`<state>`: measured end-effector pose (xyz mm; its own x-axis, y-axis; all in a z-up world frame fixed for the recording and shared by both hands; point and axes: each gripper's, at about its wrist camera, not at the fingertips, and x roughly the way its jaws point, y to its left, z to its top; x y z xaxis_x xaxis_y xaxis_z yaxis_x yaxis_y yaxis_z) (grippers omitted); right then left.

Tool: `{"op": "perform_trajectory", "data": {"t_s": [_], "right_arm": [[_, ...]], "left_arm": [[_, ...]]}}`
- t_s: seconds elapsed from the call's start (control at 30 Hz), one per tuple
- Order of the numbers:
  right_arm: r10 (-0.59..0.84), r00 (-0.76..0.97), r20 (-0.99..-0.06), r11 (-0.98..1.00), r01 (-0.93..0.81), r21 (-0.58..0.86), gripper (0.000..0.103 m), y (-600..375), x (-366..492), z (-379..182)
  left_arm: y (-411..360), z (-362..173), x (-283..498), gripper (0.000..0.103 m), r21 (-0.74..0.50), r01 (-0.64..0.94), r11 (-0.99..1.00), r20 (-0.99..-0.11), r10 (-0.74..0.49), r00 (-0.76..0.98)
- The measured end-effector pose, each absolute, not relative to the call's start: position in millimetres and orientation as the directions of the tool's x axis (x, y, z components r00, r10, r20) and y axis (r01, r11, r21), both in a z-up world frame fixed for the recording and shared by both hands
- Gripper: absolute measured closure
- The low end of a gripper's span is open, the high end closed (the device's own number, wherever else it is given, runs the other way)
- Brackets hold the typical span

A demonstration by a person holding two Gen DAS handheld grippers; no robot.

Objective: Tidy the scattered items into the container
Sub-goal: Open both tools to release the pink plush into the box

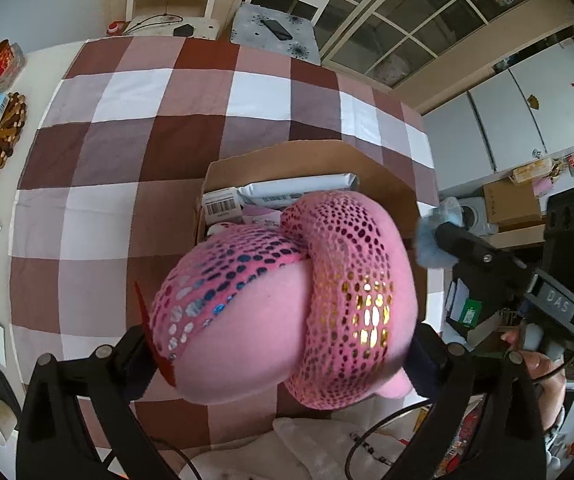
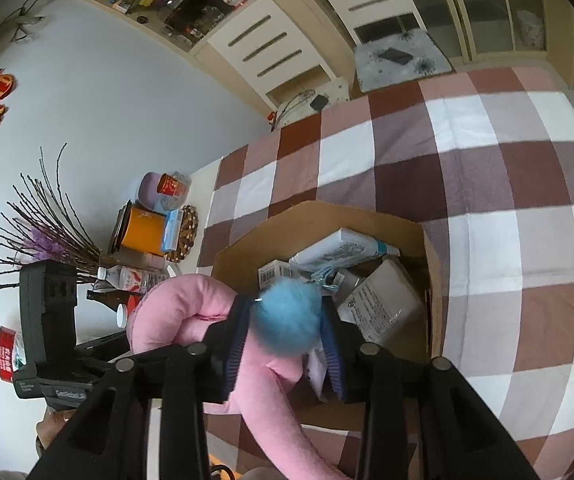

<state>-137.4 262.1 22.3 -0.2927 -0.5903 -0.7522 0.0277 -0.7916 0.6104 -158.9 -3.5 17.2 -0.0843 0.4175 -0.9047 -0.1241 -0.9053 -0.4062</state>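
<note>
- My left gripper (image 1: pixel 283 354) is as wide open as it goes. The big pink plush toy (image 1: pixel 287 300) sits between its two fingers (image 1: pixel 135 356). I cannot tell if the pads press on it or if it just rests there.
- The toy is soft and curled up, with shiny dots on it. It hangs right over the near edge of the cardboard box (image 1: pixel 383 184) on the checked cloth (image 1: pixel 127 160).
- The box lies straight ahead of my left gripper and below it. So the toy only has to go forward and down to land inside.
- Small boxes and packets (image 2: pixel 379 304) already lie in the box.
- My right gripper (image 2: pixel 287 320) is only a little way open. A fluffy blue pom-pom (image 2: pixel 287 320) sits between its fingers, and they look loose around it.
- The pom-pom is over the box too, nearer its middle than the toy. I think it can drop in first.
</note>
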Motion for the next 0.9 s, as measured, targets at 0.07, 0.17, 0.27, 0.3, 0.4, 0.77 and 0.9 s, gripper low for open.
{"op": "perform_trajectory", "data": {"t_s": [0.07, 0.17, 0.27, 0.3, 0.4, 0.77, 0.9], "right_arm": [[-0.594, -0.270, -0.758, -0.788, 0.010, 0.615, 0.045, 261, -138, 20], [-0.605, -0.262, -0.752, -0.782, 0.020, 0.623, 0.037, 258, -138, 21], [-0.606, -0.279, -0.745, -0.780, 0.026, 0.625, 0.035, 259, -136, 26], [-0.610, -0.285, -0.739, -0.776, 0.023, 0.631, 0.035, 260, -136, 27], [-0.611, -0.300, -0.732, -0.771, 0.016, 0.636, 0.035, 264, -135, 32], [-0.591, -0.341, -0.731, -0.778, 0.004, 0.628, 0.035, 276, -126, 49], [-0.529, -0.363, -0.767, -0.828, 0.022, 0.560, 0.035, 276, -117, 62]], "left_arm": [[-4, 20, -158, 0.000, -0.423, -0.117, -0.898, -0.897, 0.434, -0.088], [-4, 26, -158, 0.000, -0.436, -0.117, -0.892, -0.889, 0.447, -0.102], [-4, 33, -158, 0.000, -0.432, -0.121, -0.894, -0.887, 0.445, -0.122], [-4, 36, -159, 0.000, -0.438, -0.118, -0.891, -0.883, 0.452, -0.128], [-6, 46, -159, 0.000, -0.456, -0.120, -0.882, -0.871, 0.470, -0.144], [4, 76, -150, 0.000, -0.424, -0.167, -0.890, -0.878, 0.450, -0.167], [12, 84, -142, 0.000, -0.363, -0.199, -0.910, -0.901, 0.398, -0.172]]}}
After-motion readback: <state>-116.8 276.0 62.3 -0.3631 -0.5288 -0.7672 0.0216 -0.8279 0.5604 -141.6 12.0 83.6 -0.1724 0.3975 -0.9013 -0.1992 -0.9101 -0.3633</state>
